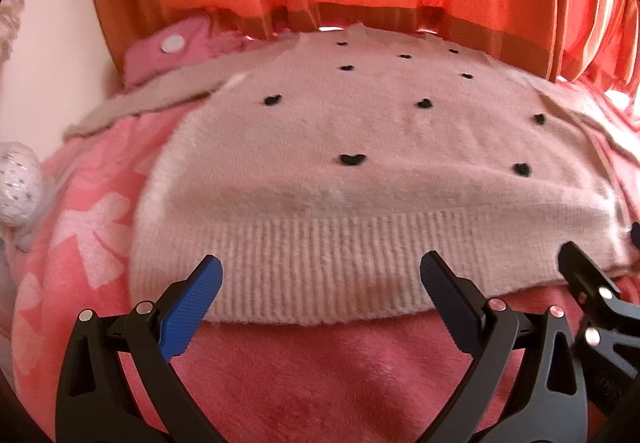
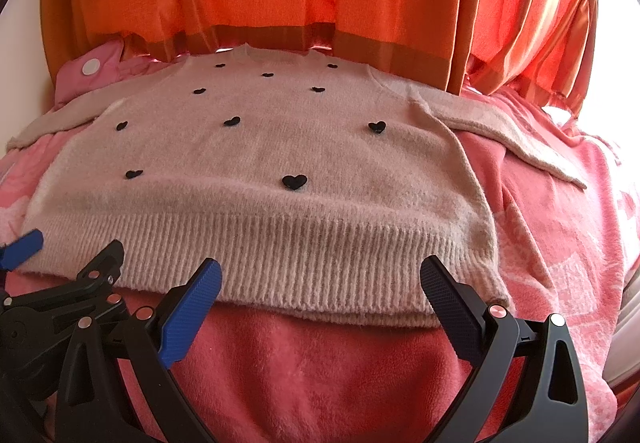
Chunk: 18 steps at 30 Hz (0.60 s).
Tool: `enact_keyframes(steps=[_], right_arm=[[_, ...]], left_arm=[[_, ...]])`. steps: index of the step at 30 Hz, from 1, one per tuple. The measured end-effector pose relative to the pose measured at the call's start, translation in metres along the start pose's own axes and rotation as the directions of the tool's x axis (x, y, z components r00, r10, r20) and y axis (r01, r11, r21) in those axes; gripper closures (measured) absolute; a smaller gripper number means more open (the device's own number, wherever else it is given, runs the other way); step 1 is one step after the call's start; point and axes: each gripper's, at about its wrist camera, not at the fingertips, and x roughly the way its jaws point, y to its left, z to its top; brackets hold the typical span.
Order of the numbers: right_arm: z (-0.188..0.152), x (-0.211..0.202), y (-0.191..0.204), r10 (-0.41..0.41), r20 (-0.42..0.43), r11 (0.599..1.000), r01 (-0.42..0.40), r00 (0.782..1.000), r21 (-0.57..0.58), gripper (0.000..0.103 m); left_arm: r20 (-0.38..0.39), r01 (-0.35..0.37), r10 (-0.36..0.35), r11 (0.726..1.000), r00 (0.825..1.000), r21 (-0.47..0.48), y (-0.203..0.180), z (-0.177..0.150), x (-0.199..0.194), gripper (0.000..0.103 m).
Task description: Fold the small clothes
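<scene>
Two spread claws, left claw (image 1: 320, 275) and right claw (image 2: 320, 277), hover at the ribbed hem of the pink sweater (image 2: 260, 163) lying flat on the pink blanket (image 2: 320, 363).

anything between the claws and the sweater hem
Nothing visible. Both the left claw and the right claw are open, right at the ribbed hem of the sweater, with only bare pink blanket beneath.
</scene>
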Motion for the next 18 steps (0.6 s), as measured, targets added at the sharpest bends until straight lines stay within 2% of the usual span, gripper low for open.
enact_keyframes(steps=[2, 4, 6, 8, 10, 12, 13, 16, 18], right_arm=[[0.008, -0.005, -0.016, 0.052, -0.007, 0.998, -0.052, 0.999, 0.043, 0.005], [0.023, -0.015, -0.042, 0.088, 0.013, 0.989, -0.089, 0.996, 0.116, 0.005], [0.041, -0.02, -0.083, 0.137, 0.042, 0.962, -0.143, 0.99, 0.232, 0.005], [0.06, -0.013, -0.127, 0.141, 0.05, 0.935, -0.149, 0.989, 0.322, 0.005], [0.075, 0.004, -0.177, 0.041, 0.046, 0.923, -0.055, 0.998, 0.382, 0.005], [0.085, 0.028, -0.228, -0.078, 0.021, 0.902, 0.061, 0.997, 0.428, 0.005], [0.088, 0.041, -0.251, -0.109, 0.003, 0.888, 0.096, 0.994, 0.449, 0.005], [0.09, 0.087, -0.317, -0.155, -0.094, 0.83, 0.181, 0.983, 0.527, 0.006], [0.087, 0.111, -0.353, -0.149, -0.143, 0.779, 0.205, 0.978, 0.592, 0.017]], left_arm=[[0.002, 0.034, -0.034, 0.999, 0.999, -0.003, 0.002, 0.006, -0.006, 0.006], [0.054, 0.034, -0.035, 0.999, 0.998, 0.015, 0.004, 0.015, -0.019, 0.005], [0.087, 0.053, -0.055, 0.998, 0.995, 0.03, 0.006, 0.029, -0.027, 0.005], [0.098, 0.071, -0.072, 0.997, 0.993, 0.017, 0.01, 0.05, -0.028, 0.005], [0.099, 0.096, -0.094, 0.995, 0.991, -0.013, 0.012, 0.073, -0.022, 0.005], [0.1, 0.123, -0.118, 0.991, 0.988, -0.047, 0.012, 0.092, -0.014, 0.005], [0.096, 0.132, -0.125, 0.989, 0.987, -0.068, 0.01, 0.104, -0.006, 0.005], [0.081, 0.136, -0.128, 0.985, 0.988, -0.103, 0.003, 0.128, 0.019, 0.005], [0.071, 0.135, -0.127, 0.983, 0.989, -0.122, -0.001, 0.142, 0.037, 0.005]])
